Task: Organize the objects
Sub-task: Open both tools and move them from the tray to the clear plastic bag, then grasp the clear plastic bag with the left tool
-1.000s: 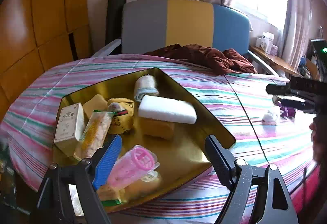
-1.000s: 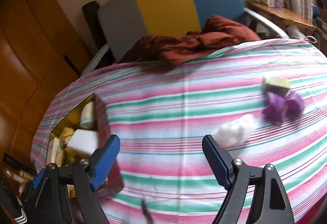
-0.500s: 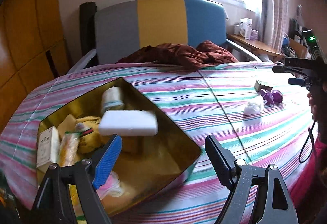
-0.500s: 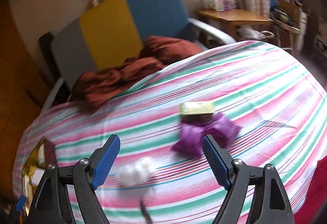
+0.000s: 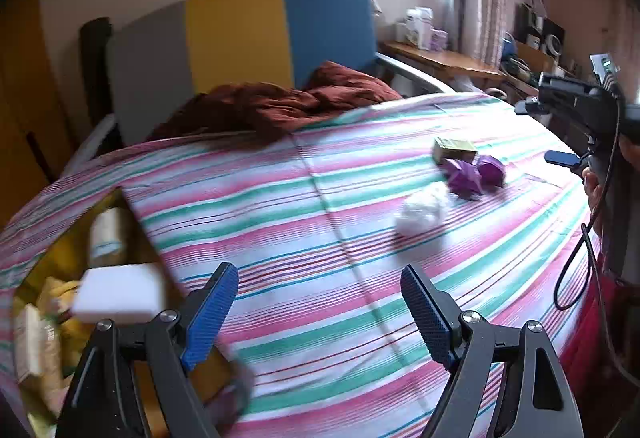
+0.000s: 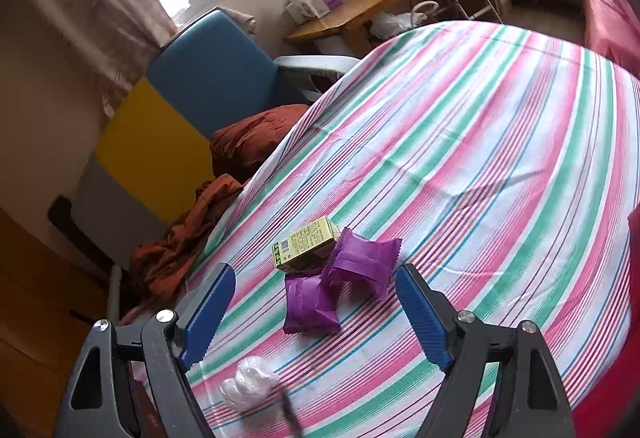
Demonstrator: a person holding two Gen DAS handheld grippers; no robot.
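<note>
Green box (image 6: pixel 306 244), qty 1: lies flat on striped worktop (image 6: pixel 480 166), long axis running 8 to 2 o'clock in right wrist view, barcode end at 8. Purple sachets (image 6: pixel 362 262), qty 2: touching box at its 5 o'clock, second sachet (image 6: pixel 310 302) lower. White wad (image 6: pixel 250 388), qty 1: at 7 o'clock of sachets, apart. Right gripper (image 6: pixel 316 314): angled down, rolled, jaws wide apart around sachets, nothing clamped. Left gripper (image 5: pixel 320 312): angled down over cloth, jaws apart, empty; gold tray (image 5: pixel 60 250) w/ white sponge (image 5: pixel 120 292) at its 9 o'clock.
</note>
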